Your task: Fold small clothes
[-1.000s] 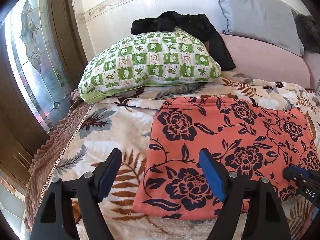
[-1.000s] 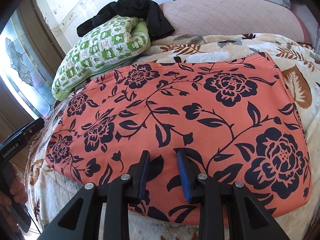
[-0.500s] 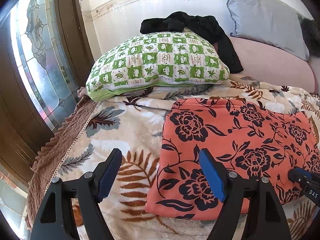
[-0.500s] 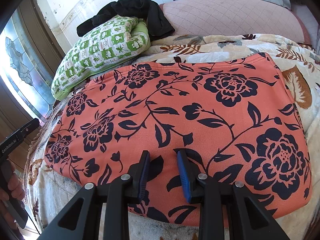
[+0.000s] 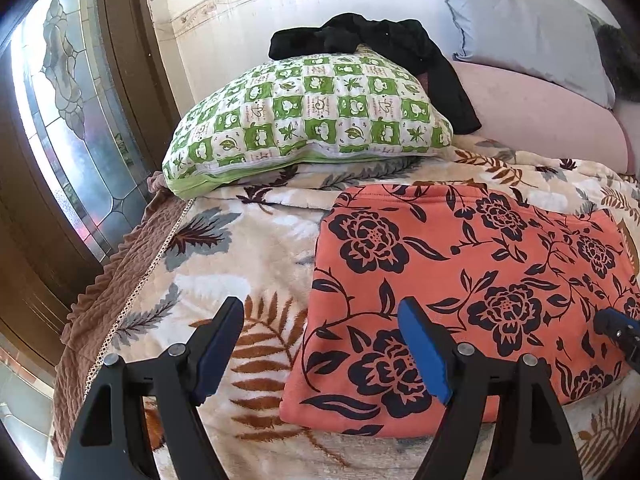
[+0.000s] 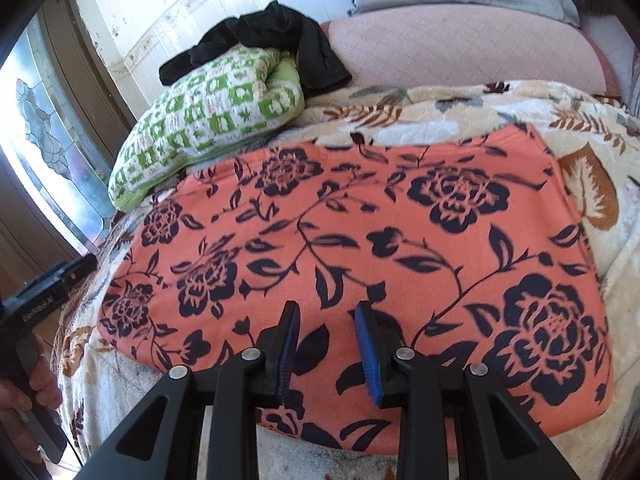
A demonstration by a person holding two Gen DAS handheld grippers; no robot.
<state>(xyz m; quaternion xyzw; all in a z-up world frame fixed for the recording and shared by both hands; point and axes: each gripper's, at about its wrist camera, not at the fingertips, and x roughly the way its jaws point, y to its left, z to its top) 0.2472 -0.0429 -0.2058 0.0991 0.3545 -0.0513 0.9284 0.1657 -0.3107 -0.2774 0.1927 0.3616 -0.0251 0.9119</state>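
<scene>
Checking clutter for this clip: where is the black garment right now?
The black garment is draped over the top of the green checked pillow at the head of the bed, against the wall, beyond the orange floral cloth in both views.

**Bed inventory: counts**

Folded coral floral garment (image 5: 472, 300): 1, taken as landmark. Grippers: 2, left gripper (image 5: 320, 344) over its left edge, right gripper (image 6: 327, 338) over its near edge. Green checked pillow (image 5: 308, 116): 1, behind it. Black garment (image 5: 384, 44): 1, atop that pillow. Grey pillow (image 5: 524, 24): 1, far behind. Leaf-print blanket (image 5: 240, 256): 1, underneath.
</scene>
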